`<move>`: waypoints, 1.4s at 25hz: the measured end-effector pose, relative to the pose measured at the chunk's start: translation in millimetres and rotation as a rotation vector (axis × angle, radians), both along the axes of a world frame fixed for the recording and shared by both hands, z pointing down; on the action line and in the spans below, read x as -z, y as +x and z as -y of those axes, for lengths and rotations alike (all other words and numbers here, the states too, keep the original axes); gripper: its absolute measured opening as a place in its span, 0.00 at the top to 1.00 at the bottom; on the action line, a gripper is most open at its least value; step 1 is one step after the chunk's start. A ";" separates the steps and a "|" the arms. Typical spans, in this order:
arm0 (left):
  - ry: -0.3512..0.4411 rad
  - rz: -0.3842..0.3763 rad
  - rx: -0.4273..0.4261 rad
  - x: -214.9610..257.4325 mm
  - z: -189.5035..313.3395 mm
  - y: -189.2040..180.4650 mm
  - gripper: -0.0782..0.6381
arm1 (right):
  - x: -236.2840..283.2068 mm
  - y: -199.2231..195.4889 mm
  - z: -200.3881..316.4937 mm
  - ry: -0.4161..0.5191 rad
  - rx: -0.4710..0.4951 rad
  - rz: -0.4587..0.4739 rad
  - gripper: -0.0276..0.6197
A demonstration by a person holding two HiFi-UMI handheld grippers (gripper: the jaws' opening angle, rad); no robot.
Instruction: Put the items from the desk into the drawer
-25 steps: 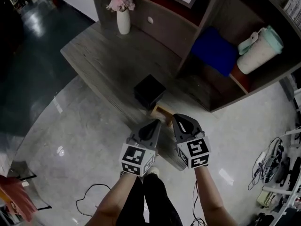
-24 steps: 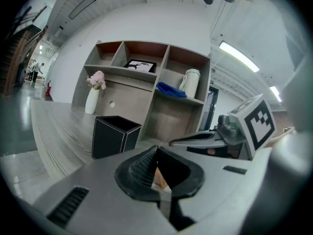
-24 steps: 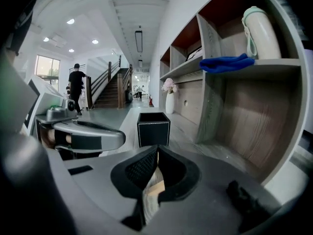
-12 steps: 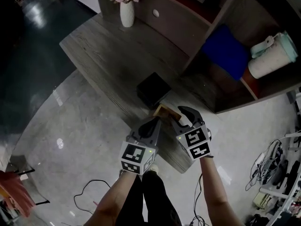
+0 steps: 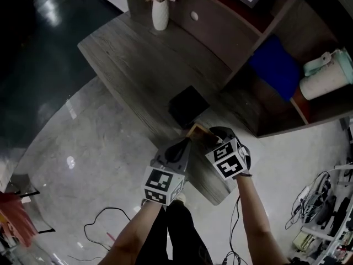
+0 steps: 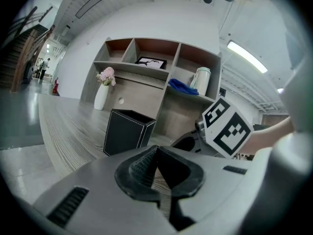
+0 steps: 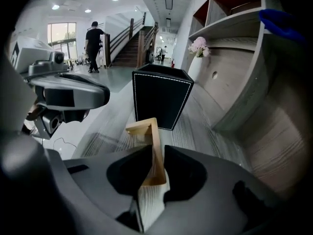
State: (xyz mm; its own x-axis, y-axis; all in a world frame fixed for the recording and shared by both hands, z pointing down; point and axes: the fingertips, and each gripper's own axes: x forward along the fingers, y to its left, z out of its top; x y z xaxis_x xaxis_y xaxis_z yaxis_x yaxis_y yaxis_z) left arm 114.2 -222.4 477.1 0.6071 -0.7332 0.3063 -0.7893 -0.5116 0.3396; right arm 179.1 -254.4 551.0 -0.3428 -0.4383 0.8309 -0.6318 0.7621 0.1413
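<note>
A small open wooden frame (image 7: 146, 131) lies on the grey desk (image 5: 138, 59) near its front corner, just in front of a black square holder (image 5: 188, 105). My right gripper (image 7: 157, 173) points steeply down over the wooden frame (image 5: 196, 130). Its jaws have just been closing and now stand shut on the frame's right wall, which fills the gap between the pads. My left gripper (image 6: 155, 153) hovers level beside it at the desk's edge, shut and empty. The left gripper (image 5: 185, 145) is to the left of the right gripper (image 5: 212, 138).
A white vase with pink flowers (image 5: 160, 12) stands at the desk's far end. Behind the desk a panel carries a white knob (image 5: 194, 15). The shelf unit holds a blue cloth (image 5: 276, 65) and a pale jug (image 5: 325, 76). Cables lie on the floor (image 5: 105, 220).
My right gripper has sunk and tipped downward onto the wooden frame, and its jaws now straddle the frame's wall. The left gripper has barely moved.
</note>
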 end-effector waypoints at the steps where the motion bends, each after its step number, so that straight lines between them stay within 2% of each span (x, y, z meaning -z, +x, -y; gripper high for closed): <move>1: -0.001 0.001 0.002 -0.2 0.1 -0.8 0.88 | -2.3 0.6 -0.3 -0.002 -0.002 -0.004 0.85; 6: -0.001 -0.001 0.010 -0.3 0.9 -2.8 0.88 | -6.2 -3.0 -1.9 -0.019 -0.017 0.023 0.88; 14: -0.007 -0.002 0.022 1.4 -6.9 -4.4 0.88 | -4.6 2.9 -11.1 -0.013 -0.028 0.008 0.88; 35: 0.044 -0.006 0.060 44.1 -51.6 -37.9 0.88 | 57.5 -26.0 -51.1 0.062 -0.041 0.046 0.88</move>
State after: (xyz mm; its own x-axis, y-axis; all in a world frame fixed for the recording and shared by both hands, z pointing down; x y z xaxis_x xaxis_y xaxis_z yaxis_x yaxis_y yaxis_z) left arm 76.3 -170.7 433.1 0.5630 -0.7812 0.2698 -0.8172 -0.4774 0.3229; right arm 153.1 -203.3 493.5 -0.3605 -0.5025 0.7858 -0.6689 0.7264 0.1576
